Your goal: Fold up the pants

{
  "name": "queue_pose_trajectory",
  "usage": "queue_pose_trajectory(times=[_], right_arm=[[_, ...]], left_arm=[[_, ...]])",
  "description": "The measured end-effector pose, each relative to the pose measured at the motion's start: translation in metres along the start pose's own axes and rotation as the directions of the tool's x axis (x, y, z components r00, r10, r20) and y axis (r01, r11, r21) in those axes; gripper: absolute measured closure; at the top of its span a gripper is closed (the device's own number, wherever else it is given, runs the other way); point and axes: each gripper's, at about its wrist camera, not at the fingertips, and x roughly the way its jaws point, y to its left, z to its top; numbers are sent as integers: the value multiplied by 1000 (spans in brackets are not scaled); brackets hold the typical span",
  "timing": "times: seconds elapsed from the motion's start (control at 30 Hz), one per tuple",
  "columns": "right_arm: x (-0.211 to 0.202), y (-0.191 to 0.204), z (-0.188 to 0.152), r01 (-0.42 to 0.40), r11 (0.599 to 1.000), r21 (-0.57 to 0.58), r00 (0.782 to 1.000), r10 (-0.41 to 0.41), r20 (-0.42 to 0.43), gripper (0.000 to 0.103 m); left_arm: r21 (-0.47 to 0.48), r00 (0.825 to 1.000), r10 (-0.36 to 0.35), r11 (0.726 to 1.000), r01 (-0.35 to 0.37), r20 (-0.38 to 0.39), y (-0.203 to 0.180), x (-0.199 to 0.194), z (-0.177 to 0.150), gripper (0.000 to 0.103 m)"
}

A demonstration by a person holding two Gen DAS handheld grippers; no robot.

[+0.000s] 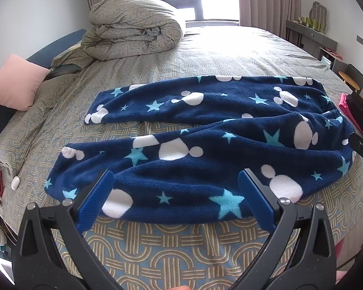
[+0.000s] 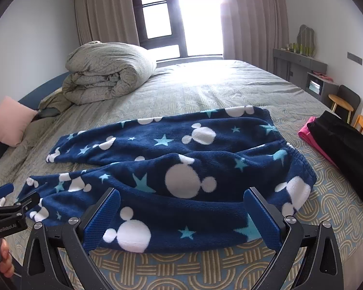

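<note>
Navy fleece pants (image 1: pixel 205 130) with white mouse heads and light blue stars lie spread on the bed, legs pointing left, waistband at the right. They also show in the right wrist view (image 2: pixel 181 164). My left gripper (image 1: pixel 176 181) is open, its blue pads straddling the near edge of the near leg, holding nothing. My right gripper (image 2: pixel 181 200) is open over the near edge of the pants close to the waistband, holding nothing. The right gripper shows at the right edge of the left wrist view (image 1: pixel 361 145); the left gripper shows at the left edge of the right wrist view (image 2: pixel 9 203).
The bed (image 1: pixel 157 249) has a grey patterned cover. A rolled duvet (image 1: pixel 135 29) lies at the far left, a pink pillow (image 1: pixel 17 84) beside it. Black and pink clothes (image 2: pixel 343 147) lie at the bed's right edge. A dresser (image 2: pixel 300 65) and stools (image 2: pixel 341 106) stand right.
</note>
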Motion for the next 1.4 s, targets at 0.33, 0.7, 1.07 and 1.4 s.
queue_pose_trajectory(times=[0.33, 0.7, 1.07, 1.4], right_arm=[[-1, 1, 3, 2, 1000, -6, 1000, -2, 3, 0], [-6, -1, 3, 12, 1000, -9, 1000, -12, 3, 0], [-6, -4, 1, 1, 1000, 22, 1000, -1, -29, 0], [-4, -7, -3, -2, 999, 47, 998, 5, -63, 0]], left_arm=[[8, 1000, -5, 1000, 5, -2, -2, -1, 1, 1], [9, 1000, -3, 1000, 4, -6, -2, -1, 1, 1], [5, 1000, -8, 1000, 8, -15, 0, 2, -2, 1], [1, 1000, -12, 1000, 12, -17, 0, 3, -3, 1]])
